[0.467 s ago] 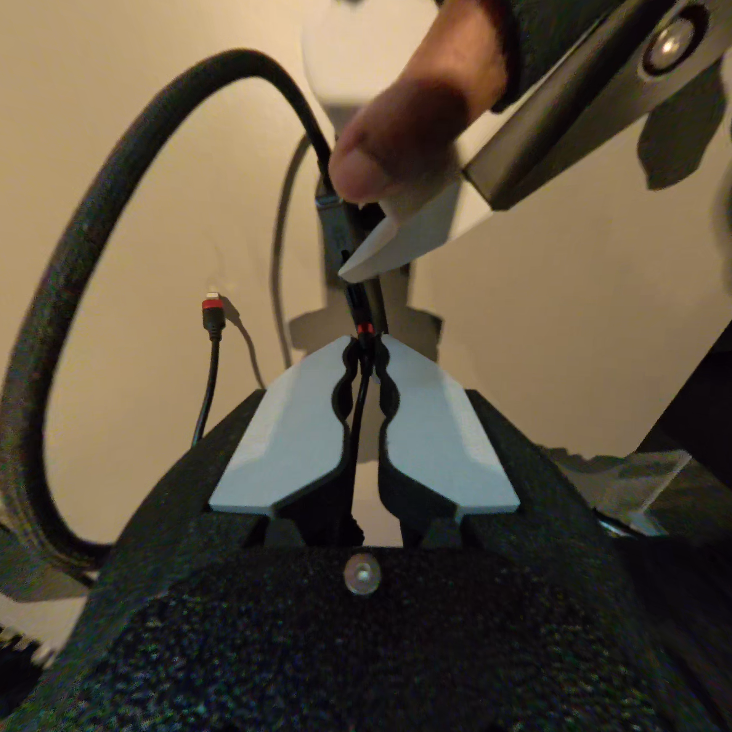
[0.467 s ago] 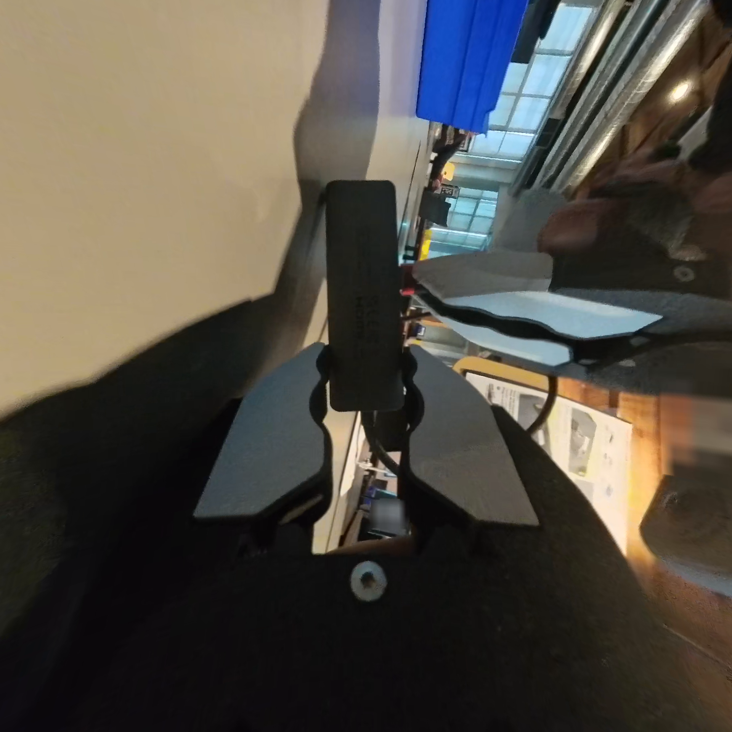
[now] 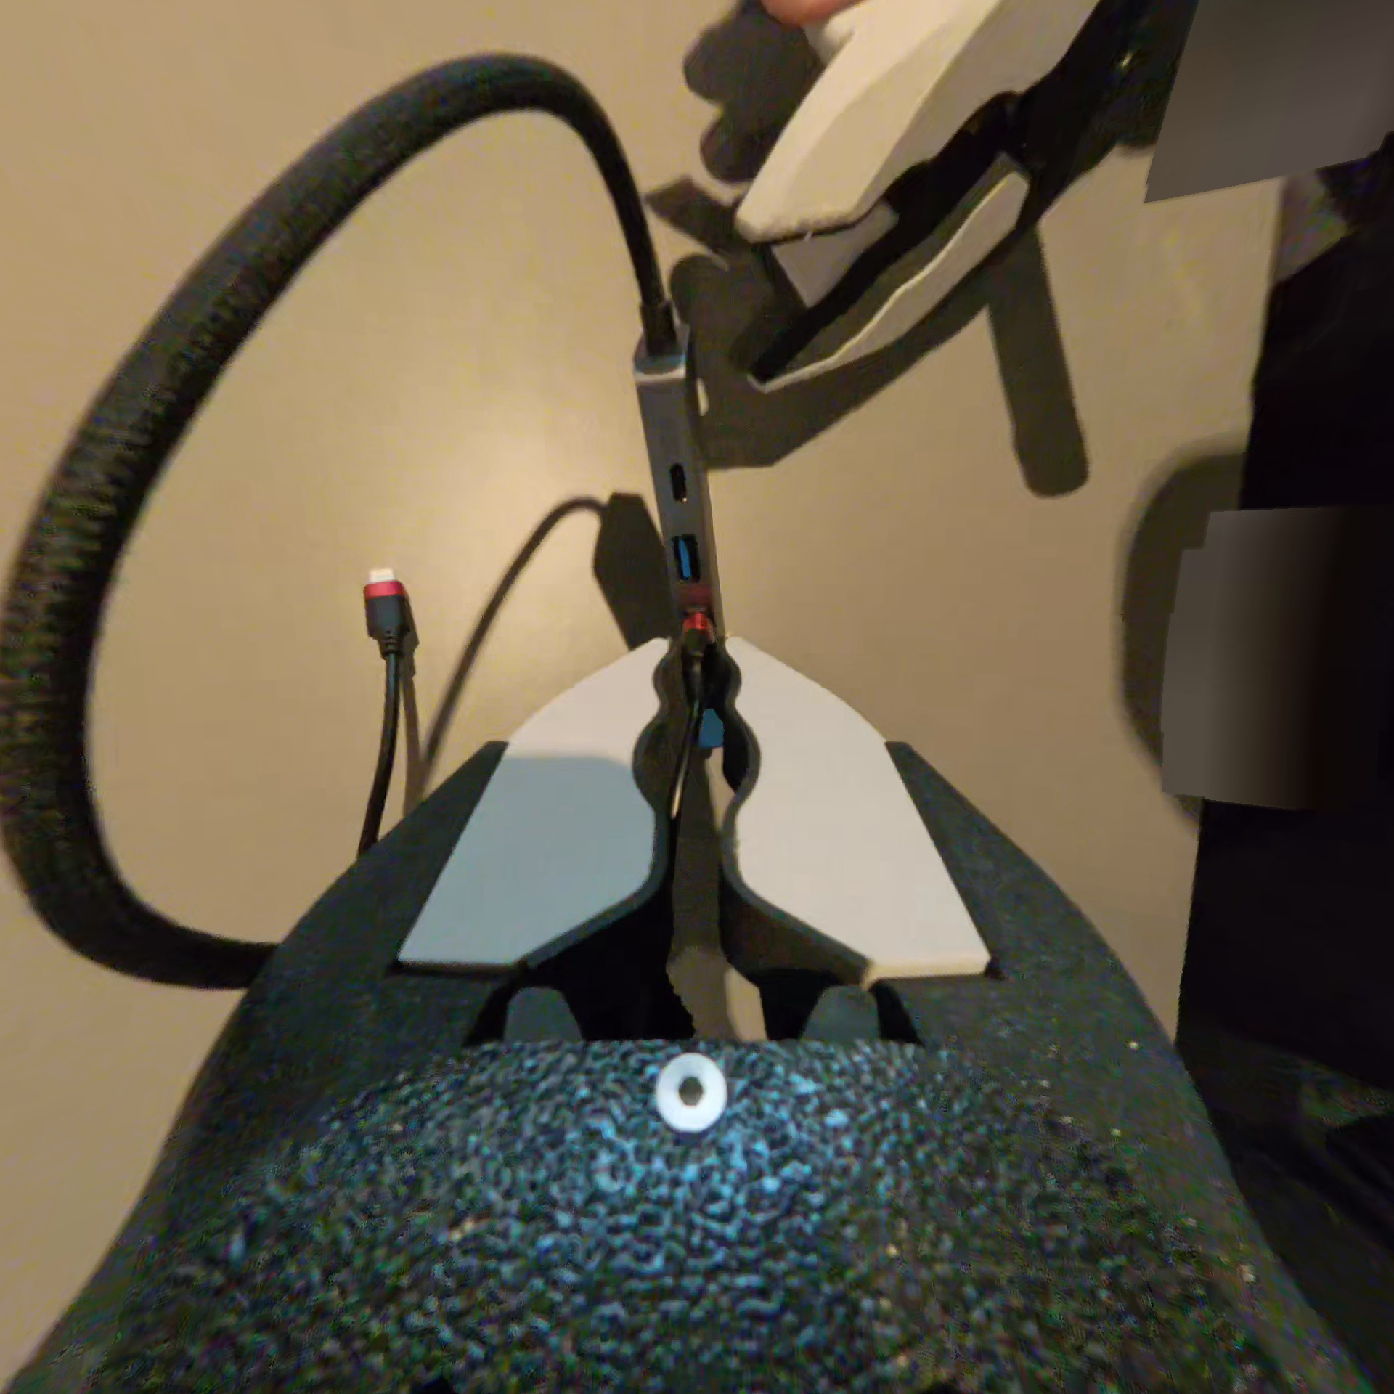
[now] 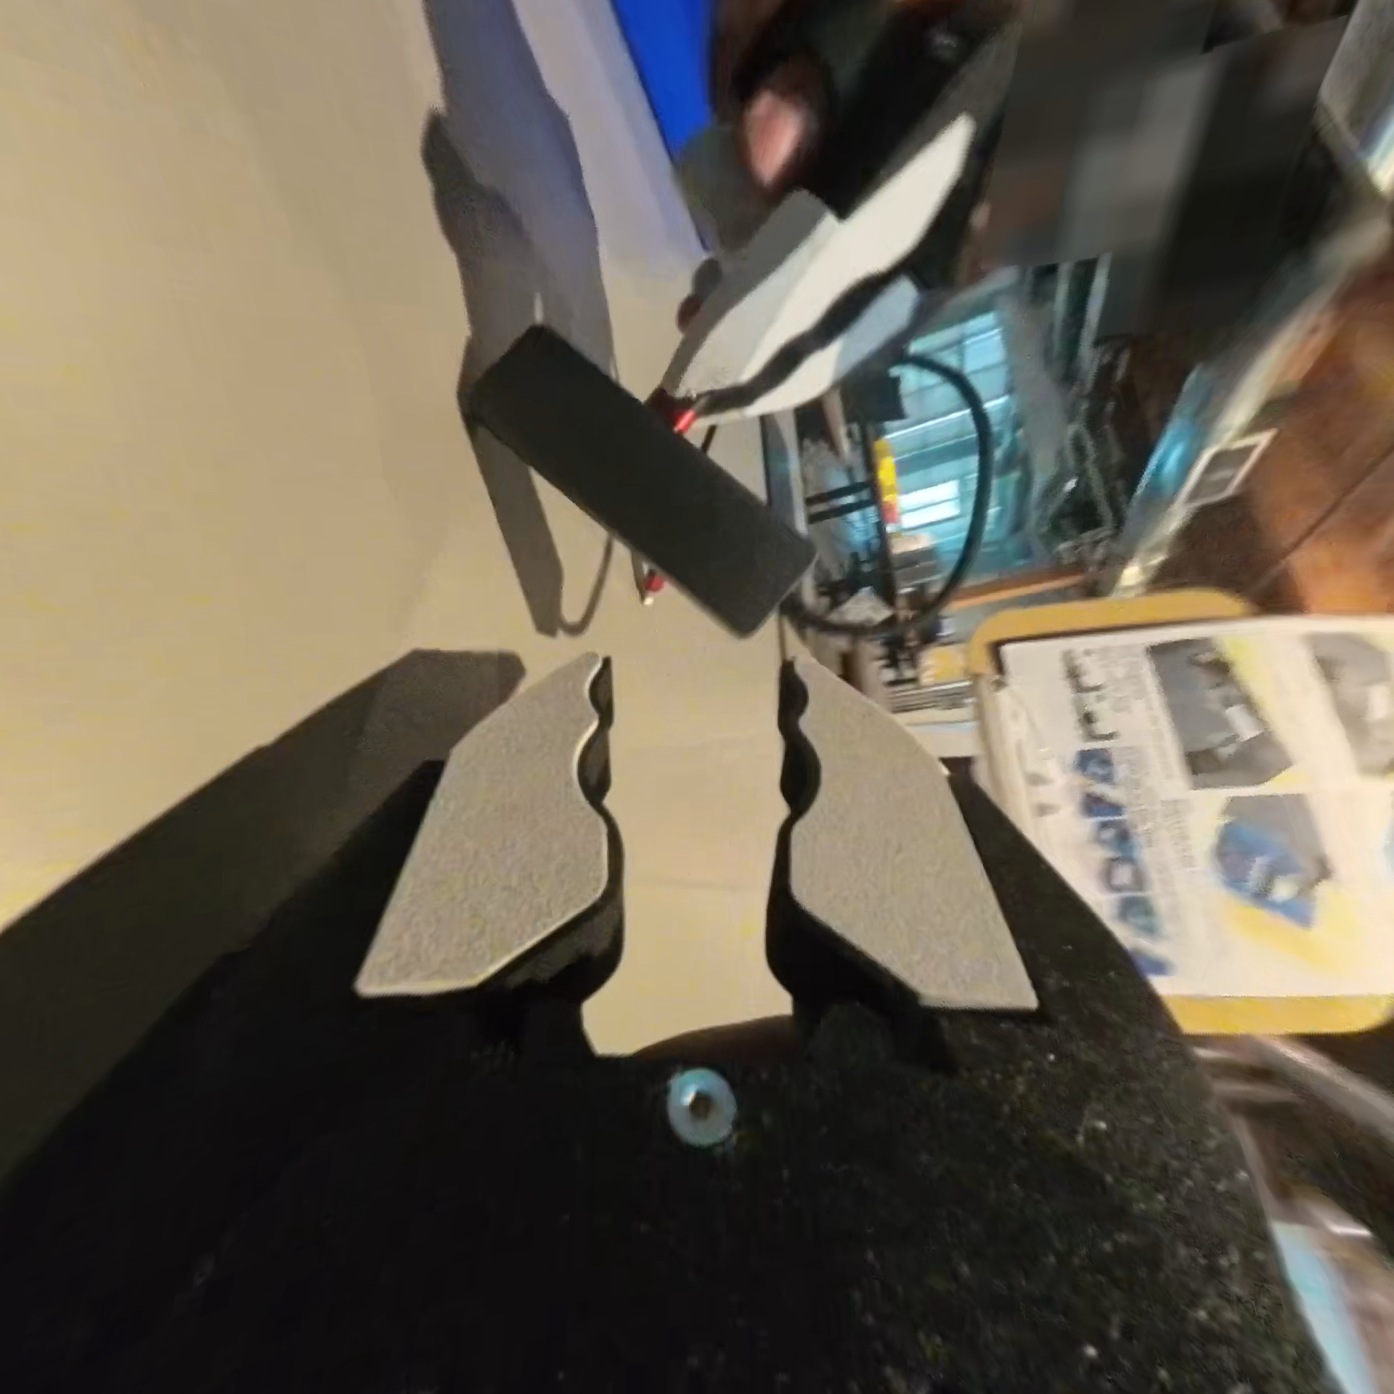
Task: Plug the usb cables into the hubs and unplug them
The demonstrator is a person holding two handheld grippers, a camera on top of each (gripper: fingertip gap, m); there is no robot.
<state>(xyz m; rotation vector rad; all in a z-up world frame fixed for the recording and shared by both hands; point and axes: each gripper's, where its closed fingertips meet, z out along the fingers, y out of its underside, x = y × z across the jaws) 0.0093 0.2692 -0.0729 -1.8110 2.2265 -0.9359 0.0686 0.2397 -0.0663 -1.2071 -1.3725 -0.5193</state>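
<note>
My left tongs point(image 3: 698, 656) are pressed together on a thin black cable point(image 3: 683, 762), pinching it just behind its red plug point(image 3: 698, 620). That plug sits in the lowest port of the grey hub point(image 3: 675, 483), which rises toward 12 o'clock from my fingertips. A thick braided cord point(image 3: 226, 422) leaves the hub's far end and loops round to 9 o'clock. A second red-tipped cable point(image 3: 386, 603) lies loose on the beige table point(image 3: 302, 226) at 10 o'clock, apart from the hub.

My right tongs point(image 4: 698, 671) are spread wide and hold nothing. From them the hub point(image 4: 641, 483) hangs tilted at 12 o'clock, just clear of both fingers point(image 4: 513, 822). At 3 o'clock lies a printed sheet point(image 4: 1207, 815) on a tan board.
</note>
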